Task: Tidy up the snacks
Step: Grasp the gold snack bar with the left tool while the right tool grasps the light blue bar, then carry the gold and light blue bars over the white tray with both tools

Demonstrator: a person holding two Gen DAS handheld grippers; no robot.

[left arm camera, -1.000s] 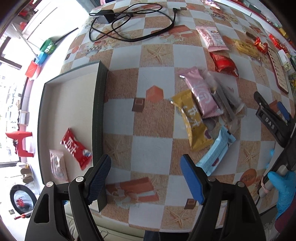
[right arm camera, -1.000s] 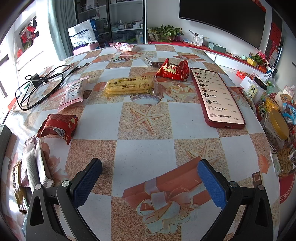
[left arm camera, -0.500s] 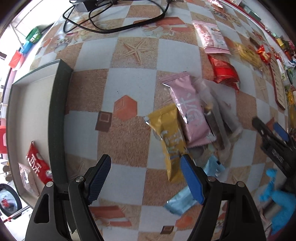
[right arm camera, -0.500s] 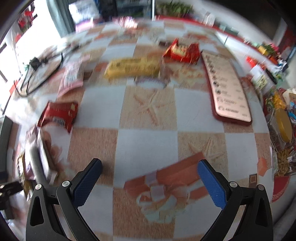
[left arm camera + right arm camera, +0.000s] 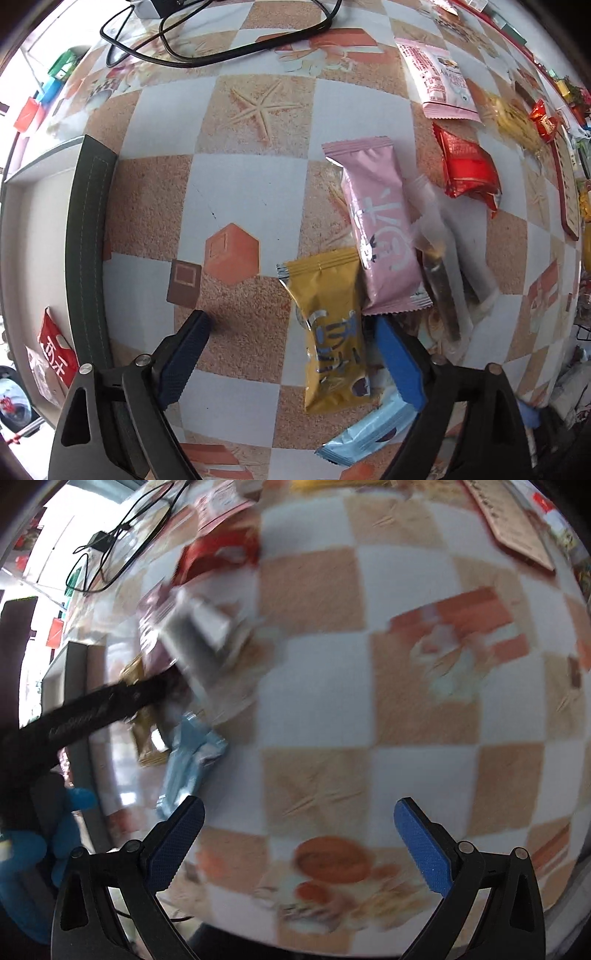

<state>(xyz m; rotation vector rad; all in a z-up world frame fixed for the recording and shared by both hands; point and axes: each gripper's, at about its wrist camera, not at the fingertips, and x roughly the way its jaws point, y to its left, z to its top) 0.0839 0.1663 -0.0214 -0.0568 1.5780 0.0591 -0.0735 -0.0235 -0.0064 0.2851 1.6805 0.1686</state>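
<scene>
My left gripper is open, low over the table, with the yellow snack packet lying between its fingers. A pink packet overlaps it on the right, beside clear wrapped sticks and a light blue packet. A red packet lies farther right. The dark-rimmed tray at left holds a red packet. My right gripper is open and empty above the table; its view is blurred and shows the light blue packet and the left gripper's arm.
A black cable lies at the back. A pink-white pouch, a yellow corn snack and a phone lie at the far right. The checkered tablecloth covers the table.
My left gripper has moved forward and down so the yellow packet now lies between its fingers. My right gripper has swung left and down, fast, towards the snack pile.
</scene>
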